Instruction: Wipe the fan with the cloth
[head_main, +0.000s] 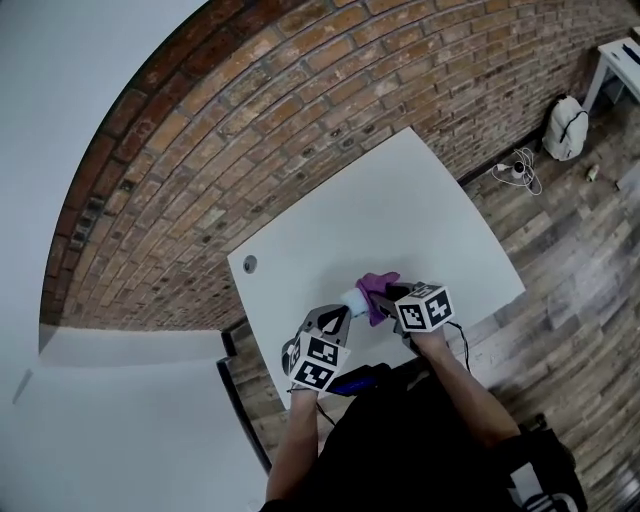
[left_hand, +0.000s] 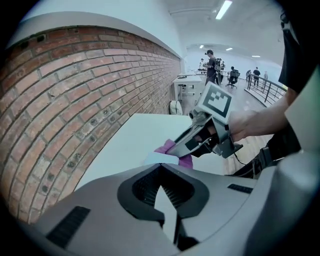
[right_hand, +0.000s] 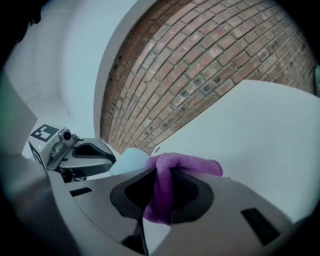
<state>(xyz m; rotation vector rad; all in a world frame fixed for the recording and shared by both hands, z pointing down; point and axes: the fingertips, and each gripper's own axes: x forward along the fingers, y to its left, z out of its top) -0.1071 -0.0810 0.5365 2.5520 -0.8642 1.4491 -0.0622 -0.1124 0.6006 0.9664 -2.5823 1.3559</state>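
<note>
- The left gripper (head_main: 340, 318) sits at lower centre of the head view, tilted steeply down, with its jaws pressed together.
- The right gripper (head_main: 388, 298), just right of it, points more nearly level and is clamped on the purple cloth (right_hand: 167, 185).
- The left forearm (head_main: 293, 440) and the right forearm (head_main: 468, 385) reach up from the bottom edge.

Red-brick wall (head_main: 300, 120) seen from nine to one o'clock, plain white wall (head_main: 70, 90) set beyond it at ten, white table (head_main: 400, 200) placed centrally, wood-plank floor (head_main: 580, 250) laid at three, white bag (head_main: 566, 128) and cable (head_main: 518, 170) left at two, ceiling strip lights (left_hand: 223, 9) lit.
</note>
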